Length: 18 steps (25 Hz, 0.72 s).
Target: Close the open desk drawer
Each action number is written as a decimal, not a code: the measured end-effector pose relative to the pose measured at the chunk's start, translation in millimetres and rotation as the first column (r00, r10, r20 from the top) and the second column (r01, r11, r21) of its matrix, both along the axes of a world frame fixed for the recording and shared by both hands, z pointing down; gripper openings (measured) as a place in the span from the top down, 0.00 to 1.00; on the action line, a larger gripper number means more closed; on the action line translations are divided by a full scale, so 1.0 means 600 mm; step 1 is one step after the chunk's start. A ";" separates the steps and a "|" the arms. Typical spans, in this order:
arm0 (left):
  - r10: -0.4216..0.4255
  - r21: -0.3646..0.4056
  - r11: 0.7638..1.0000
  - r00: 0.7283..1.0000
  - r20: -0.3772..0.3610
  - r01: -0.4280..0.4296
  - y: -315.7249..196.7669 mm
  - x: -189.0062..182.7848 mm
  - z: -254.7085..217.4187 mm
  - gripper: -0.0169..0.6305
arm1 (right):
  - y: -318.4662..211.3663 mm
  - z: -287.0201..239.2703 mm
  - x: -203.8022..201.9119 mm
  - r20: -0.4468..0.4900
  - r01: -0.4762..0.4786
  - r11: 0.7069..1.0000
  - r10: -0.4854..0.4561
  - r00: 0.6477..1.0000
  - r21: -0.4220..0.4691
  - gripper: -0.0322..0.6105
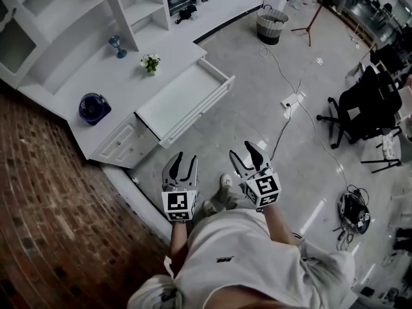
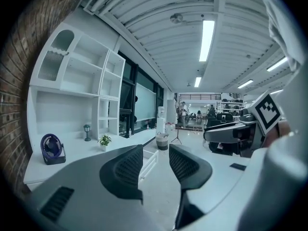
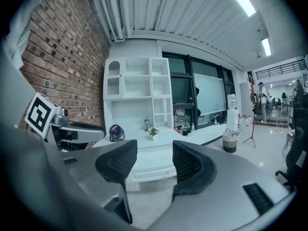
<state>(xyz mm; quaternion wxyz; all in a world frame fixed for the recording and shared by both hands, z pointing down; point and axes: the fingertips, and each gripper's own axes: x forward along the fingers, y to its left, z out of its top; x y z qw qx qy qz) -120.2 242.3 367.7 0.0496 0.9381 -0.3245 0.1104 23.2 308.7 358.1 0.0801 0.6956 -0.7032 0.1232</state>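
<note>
Plainly still open, the drawer (image 1: 185, 100) juts out from the front edge of the white desk (image 1: 96, 76), under the small potted plant (image 1: 150, 62). Both grippers hover over the floor, well apart from the drawer. The left gripper (image 1: 182, 157) has its jaws drawn narrow, nothing between them. The right gripper (image 1: 247, 150) stands somewhat wider, also holding nothing.

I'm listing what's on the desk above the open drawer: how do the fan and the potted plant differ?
The fan is dark blue and round; the potted plant is green leaves in a pale pot. The fan looks the larger of the two. The fan stands nearer the brick wall, the plant just behind the open drawer. Both stand upright on the white desk top.
</note>
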 end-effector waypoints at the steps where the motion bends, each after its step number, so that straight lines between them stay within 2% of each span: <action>1: -0.007 0.000 1.000 1.000 0.003 0.007 -0.007 0.007 -0.001 0.69 | -0.010 -0.001 0.006 0.007 0.007 1.000 -0.007 1.000 0.003 0.59; 12: -0.086 0.008 0.996 0.995 0.041 0.086 -0.079 0.103 -0.010 0.69 | -0.096 0.012 0.115 0.047 0.069 0.998 -0.069 0.997 0.015 0.59; 18: -0.155 0.009 0.988 0.986 0.062 0.155 -0.114 0.155 0.001 0.69 | -0.145 0.029 0.191 0.068 0.062 0.998 -0.063 0.996 0.010 0.59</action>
